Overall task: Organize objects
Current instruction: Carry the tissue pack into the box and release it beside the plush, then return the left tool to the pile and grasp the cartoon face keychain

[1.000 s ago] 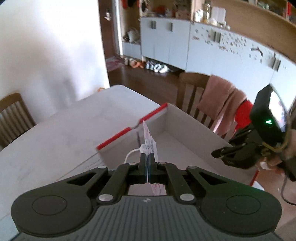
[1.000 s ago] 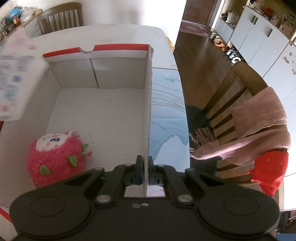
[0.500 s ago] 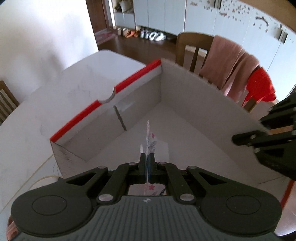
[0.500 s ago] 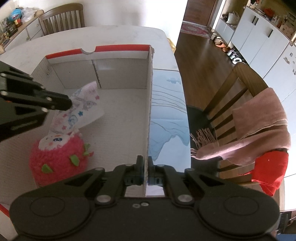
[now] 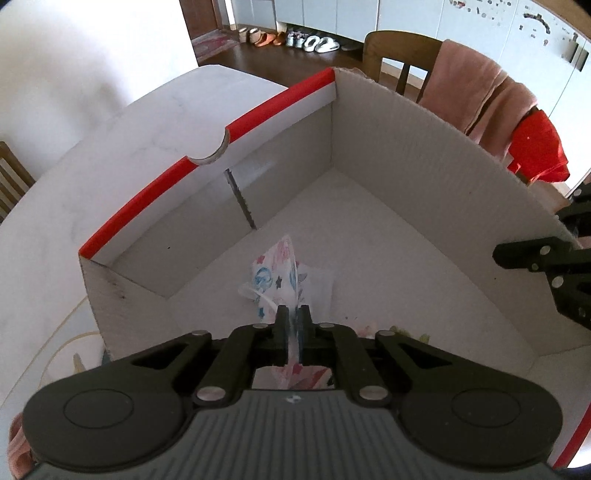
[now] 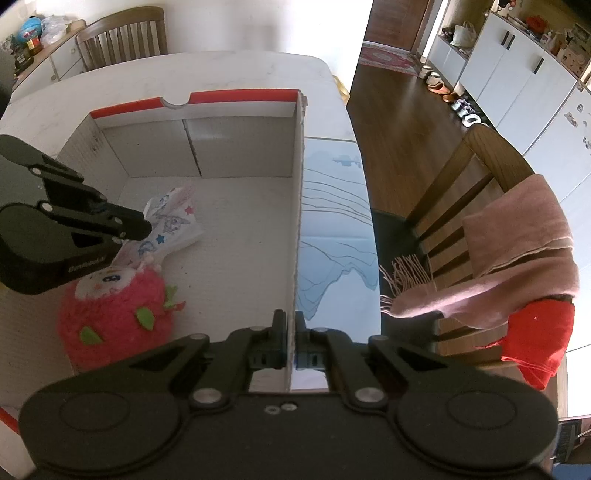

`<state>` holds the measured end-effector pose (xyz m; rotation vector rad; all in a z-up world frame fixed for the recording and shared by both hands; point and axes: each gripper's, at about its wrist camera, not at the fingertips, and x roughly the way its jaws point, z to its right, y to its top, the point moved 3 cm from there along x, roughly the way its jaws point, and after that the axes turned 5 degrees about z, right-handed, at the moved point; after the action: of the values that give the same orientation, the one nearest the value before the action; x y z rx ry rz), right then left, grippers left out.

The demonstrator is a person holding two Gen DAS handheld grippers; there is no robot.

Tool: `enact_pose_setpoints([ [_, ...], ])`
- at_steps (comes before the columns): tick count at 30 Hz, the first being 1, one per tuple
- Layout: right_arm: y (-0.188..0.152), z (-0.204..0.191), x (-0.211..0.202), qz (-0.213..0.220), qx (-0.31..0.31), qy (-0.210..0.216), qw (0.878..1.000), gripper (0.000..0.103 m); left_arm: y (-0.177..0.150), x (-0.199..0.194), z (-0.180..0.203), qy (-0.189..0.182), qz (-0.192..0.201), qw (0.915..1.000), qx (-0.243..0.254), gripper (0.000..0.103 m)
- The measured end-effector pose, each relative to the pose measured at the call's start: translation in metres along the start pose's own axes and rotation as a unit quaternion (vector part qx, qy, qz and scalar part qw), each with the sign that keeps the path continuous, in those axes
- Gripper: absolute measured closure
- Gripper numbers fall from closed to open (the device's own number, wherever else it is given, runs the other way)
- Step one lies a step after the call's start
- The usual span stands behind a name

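Note:
An open white cardboard box (image 5: 388, 147) with a red rim stands on the table. My left gripper (image 5: 293, 314) reaches down into it, and its jaws are just beginning to part around a thin printed packet (image 5: 277, 269) with stars and cartoon figures. The packet's far end rests on the box floor. From the right wrist view, the left gripper (image 6: 146, 225) holds the packet (image 6: 173, 221) just above a pink strawberry plush (image 6: 118, 306) in the box. My right gripper (image 6: 290, 321) is shut on the box's right wall (image 6: 299, 184).
A blue-lined sheet (image 6: 332, 221) lies on the white table (image 5: 110, 147) right of the box. A wooden chair (image 6: 461, 192) draped with a pink scarf (image 6: 517, 251) and red cloth (image 6: 539, 332) stands close by. Another chair (image 6: 122, 33) is at the far end.
My left gripper has dropped from above the box rim down into the box with the packet, whose tip now touches the floor by the plush. The right gripper has stayed on the wall.

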<state>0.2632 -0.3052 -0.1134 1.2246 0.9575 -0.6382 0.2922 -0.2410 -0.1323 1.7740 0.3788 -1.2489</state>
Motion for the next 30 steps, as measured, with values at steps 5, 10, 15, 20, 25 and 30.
enact_pose_setpoints([
  [5,0.0,0.0,-0.001,0.0,0.001,-0.002,1.0,0.102,-0.003,-0.009,-0.002,0.002,0.008,1.0,0.001,0.086],
  [10,0.0,0.0,0.0,0.0,0.004,-0.003,1.0,0.102,-0.006,-0.032,-0.005,-0.021,0.032,0.9992,-0.009,0.07],
  [15,0.001,-0.001,-0.001,0.0,0.005,-0.005,1.0,0.102,-0.012,-0.065,-0.008,-0.04,0.071,0.9966,-0.017,0.04],
  [20,0.001,-0.001,-0.001,0.001,0.006,-0.004,1.0,0.102,-0.018,-0.099,-0.012,-0.047,0.103,0.9934,-0.022,0.04],
  [25,0.001,-0.001,0.001,0.0,0.006,-0.006,1.0,0.102,-0.039,-0.133,-0.03,-0.038,0.127,0.9903,-0.041,0.033],
  [30,0.001,0.0,0.0,-0.002,0.011,-0.005,1.0,0.102,-0.071,-0.155,-0.058,-0.015,0.135,0.9876,-0.078,0.033],
])
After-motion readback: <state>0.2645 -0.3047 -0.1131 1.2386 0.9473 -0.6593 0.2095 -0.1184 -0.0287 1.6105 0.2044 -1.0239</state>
